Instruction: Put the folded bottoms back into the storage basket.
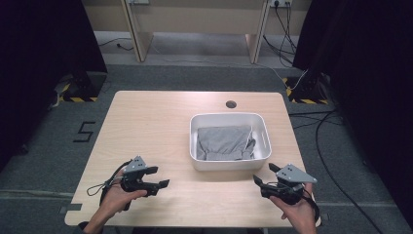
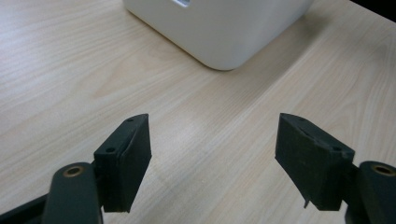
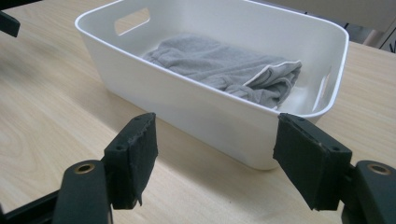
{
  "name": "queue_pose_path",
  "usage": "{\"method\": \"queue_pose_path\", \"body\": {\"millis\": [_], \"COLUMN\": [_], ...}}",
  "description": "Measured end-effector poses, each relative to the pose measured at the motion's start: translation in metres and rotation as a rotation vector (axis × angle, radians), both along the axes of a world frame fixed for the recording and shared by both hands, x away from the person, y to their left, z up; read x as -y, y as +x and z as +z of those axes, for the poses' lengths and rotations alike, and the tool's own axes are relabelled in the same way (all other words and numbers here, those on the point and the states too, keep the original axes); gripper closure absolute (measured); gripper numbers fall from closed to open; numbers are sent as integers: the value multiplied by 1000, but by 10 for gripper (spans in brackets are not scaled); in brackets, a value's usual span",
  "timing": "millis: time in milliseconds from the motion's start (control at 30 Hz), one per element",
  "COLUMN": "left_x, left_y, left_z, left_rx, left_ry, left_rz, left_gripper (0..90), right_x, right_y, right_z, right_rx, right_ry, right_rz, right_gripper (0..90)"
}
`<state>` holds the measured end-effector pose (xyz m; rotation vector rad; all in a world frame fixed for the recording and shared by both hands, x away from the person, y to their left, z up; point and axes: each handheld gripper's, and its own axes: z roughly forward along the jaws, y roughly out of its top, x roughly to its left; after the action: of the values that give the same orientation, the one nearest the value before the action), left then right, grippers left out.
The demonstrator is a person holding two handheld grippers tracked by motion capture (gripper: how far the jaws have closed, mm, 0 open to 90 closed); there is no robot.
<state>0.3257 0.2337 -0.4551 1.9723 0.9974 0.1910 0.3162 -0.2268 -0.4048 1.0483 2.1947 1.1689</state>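
**Both tongs open, cloth in the basin**

Your grey cloth (image 1: 225, 142) lies crumpled, apparently folded, in the white basin (image 1: 230, 164) at centre frame. Left tongs (image 1: 161, 176) and right tongs (image 1: 264, 174) gape empty, flanking its near edge; bare table (image 1: 146, 122) spreads left.

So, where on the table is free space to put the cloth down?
The whole left half of the table is bare, from the bin to the left edge. The strip behind the bin has a round hole. Near the front, both grippers crowd it.
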Motion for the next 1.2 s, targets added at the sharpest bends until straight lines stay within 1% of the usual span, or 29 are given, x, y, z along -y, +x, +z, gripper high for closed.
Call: {"method": "queue_pose_path", "body": {"millis": [67, 100, 167, 200, 267, 300, 333, 367, 400, 433, 633, 733, 867, 933, 967, 1000, 1100, 1200], "left_x": [0, 1, 2, 2, 2, 2, 2, 2, 3, 3, 1, -2, -6, -7, -9, -11, -14, -16], "left_y": [-1, -2, -3, -5, -6, -6, -8, -8, -9, -10, -15, -18, -22, -23, -26, -27, -31, -35], "left_z": [-1, -4, -5, -8, -9, -10, -12, -12, -14, -15, -22, -23, -25, -26, -28, -29, -32, -34], "left_rx": [0, -2, 0, -1, -1, -2, 2, 2, 0, 1, -10, -15, -16, -16, -20, -22, -22, -19], "left_ry": [0, 6, 14, 19, 19, 22, 26, 26, 32, 31, 47, 35, 36, 40, 46, 51, 67, 75], "left_rz": [-2, -6, -9, -9, -8, -8, -10, -10, -11, -11, -18, -10, -1, 1, 7, 7, 14, 21], "left_gripper": [264, 264, 264, 263, 263, 263, 262, 262, 262, 261, 261, 261, 260, 260, 260, 260, 260, 260], "right_x": [0, -1, -1, -1, 0, 1, 3, 3, 6, 7, 10, 11, 13, 13, 14, 14, 16, 17], "right_y": [-2, -4, -5, -7, -10, -11, -12, -12, -14, -16, -22, -25, -27, -28, -29, -30, -33, -36], "right_z": [-2, -5, -7, -13, -19, -22, -25, -25, -30, -32, -36, -37, -41, -43, -47, -48, -53, -58], "right_rx": [-3, -3, -6, -20, -31, -37, -43, -43, -52, -62, -67, -73, -78, -83, -91, -99, -107, -120], "right_ry": [-3, -7, -7, -11, -11, -4, -9, -9, -5, 1, 1, 0, -8, -10, -13, -15, -20, -22], "right_rz": [-5, -14, -16, -7, -7, -10, -14, -14, -25, -30, -33, -45, -47, -50, -55, -55, -60, -66], "right_gripper": [305, 296, 294, 294, 293, 293, 293, 293, 290, 290, 287, 288, 288, 287, 287, 287, 290, 290]}}
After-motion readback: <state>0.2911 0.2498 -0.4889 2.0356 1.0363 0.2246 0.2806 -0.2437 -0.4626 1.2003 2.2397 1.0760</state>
